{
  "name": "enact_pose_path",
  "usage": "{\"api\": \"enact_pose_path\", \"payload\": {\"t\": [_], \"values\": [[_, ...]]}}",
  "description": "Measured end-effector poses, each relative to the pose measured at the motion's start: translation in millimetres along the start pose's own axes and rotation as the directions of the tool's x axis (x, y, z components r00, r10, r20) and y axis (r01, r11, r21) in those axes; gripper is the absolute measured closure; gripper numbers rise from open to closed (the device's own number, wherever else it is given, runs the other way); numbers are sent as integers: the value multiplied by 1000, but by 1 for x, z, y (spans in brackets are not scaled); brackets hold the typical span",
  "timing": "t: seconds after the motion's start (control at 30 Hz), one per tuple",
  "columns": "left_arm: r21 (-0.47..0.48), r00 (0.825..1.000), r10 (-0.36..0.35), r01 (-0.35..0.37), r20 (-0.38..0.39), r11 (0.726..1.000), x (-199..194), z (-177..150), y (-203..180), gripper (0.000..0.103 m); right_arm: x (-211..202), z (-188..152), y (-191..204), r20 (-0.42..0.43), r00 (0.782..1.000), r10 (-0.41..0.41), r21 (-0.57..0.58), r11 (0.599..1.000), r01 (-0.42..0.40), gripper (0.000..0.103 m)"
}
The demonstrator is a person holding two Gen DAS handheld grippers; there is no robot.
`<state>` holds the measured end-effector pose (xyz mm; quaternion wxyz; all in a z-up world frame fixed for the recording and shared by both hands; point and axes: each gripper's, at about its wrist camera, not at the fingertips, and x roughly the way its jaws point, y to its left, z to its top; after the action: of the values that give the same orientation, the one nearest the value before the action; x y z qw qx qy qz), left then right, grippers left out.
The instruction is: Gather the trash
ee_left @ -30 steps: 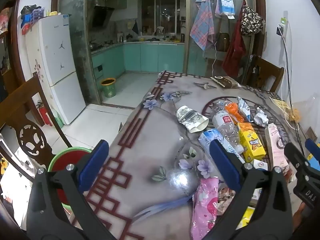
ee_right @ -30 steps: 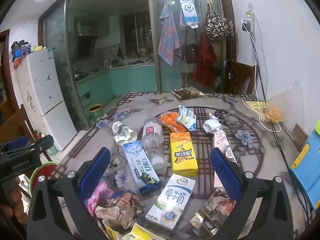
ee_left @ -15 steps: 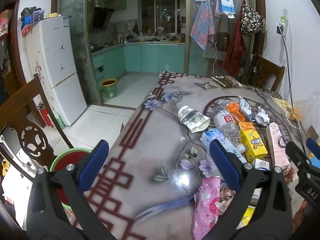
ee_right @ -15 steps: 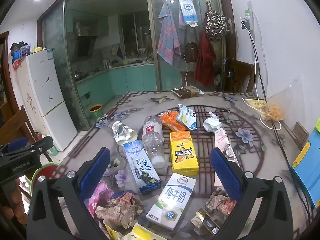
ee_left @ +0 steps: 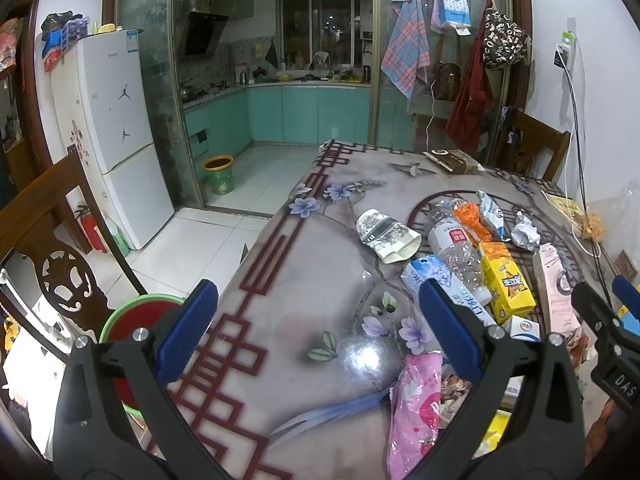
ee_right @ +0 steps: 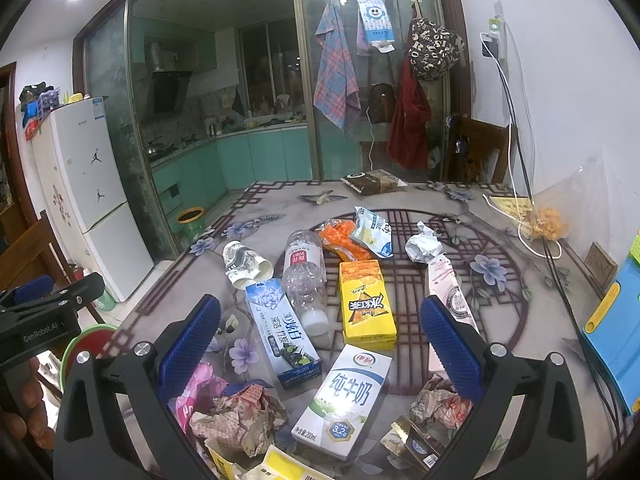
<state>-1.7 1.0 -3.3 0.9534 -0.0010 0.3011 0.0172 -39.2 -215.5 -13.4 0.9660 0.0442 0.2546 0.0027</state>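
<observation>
One bottle (ee_right: 303, 270), one cup (ee_right: 244, 264), one toothpaste box (ee_right: 282, 332), two claws.

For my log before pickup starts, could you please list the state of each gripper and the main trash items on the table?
left gripper: open, holding nothing
right gripper: open, holding nothing
plastic bottle: lying on its side, cap on
paper cup: tipped over, squashed
yellow drink carton: lying flat
milk carton: lying flat
toothpaste box: lying flat
white paper ball: crumpled

Trash on table (ee_right: 500, 312) – cartons (ee_right: 366, 304), bottle (ee_right: 304, 276), wrappers (ee_right: 344, 236) – all flat, clustered.
</observation>
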Motion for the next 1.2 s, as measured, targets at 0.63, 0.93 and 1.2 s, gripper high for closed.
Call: {"api": "enact_pose_path", "payload": {"t": [0.63,0.93,1.2], "values": [[0,1000,4,-4,-19,1000,3,-3,2,4,3,-3,1,-6,1000,1,5,1000,-1,7],[-2,1000,0,0,-29,1000,4,-4,3,4,5,-5,0,-14,1000,1,7,1000,-1,7],[-3,999,-1,1,-32,1000,5,-3,3,4,7,-14,2,-24,1000,-1,14,1000,1,7]]}}
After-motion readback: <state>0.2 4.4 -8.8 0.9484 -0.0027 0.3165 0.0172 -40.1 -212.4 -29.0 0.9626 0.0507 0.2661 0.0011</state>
